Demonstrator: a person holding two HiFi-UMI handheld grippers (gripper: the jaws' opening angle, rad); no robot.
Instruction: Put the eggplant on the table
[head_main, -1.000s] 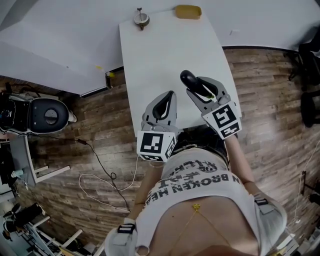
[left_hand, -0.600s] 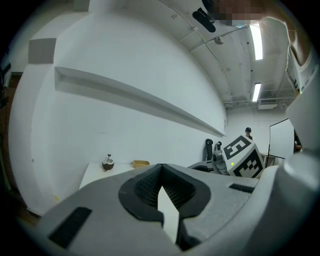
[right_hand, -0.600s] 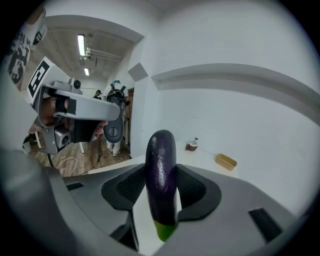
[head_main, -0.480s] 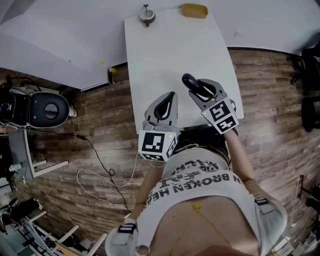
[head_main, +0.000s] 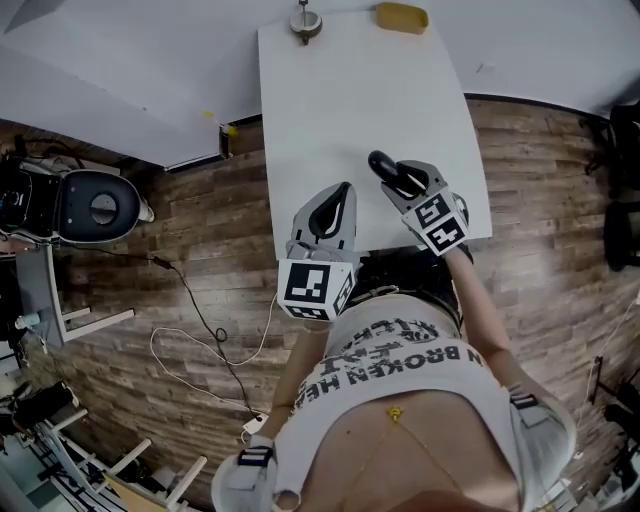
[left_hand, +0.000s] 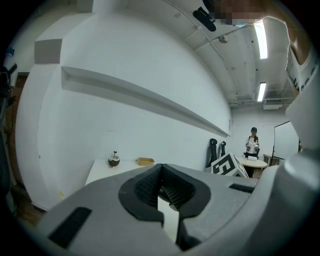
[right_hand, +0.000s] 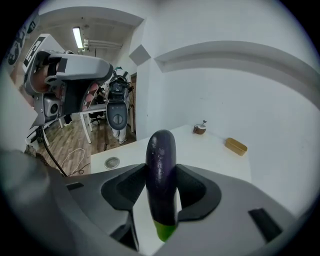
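Room is wide on the white rectangular table (head_main: 360, 90): only a small brown bowl (head_main: 306, 22) and a flat yellow tray (head_main: 401, 16) sit at its far edge, top of the head view. Near the lower right edge the right gripper (head_main: 403, 182) pinches the dark purple eggplant (head_main: 381, 164) over bare tabletop. The left gripper (head_main: 343, 192), jaws pressed together on nothing, hangs by the near edge. Whether eggplant touches table is unclear.

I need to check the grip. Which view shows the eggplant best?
The right gripper view: the eggplant fills the centre, purple body and green stem end clear, clamped in the right claw. The head view shows only its small dark tip. The left gripper view misses it.
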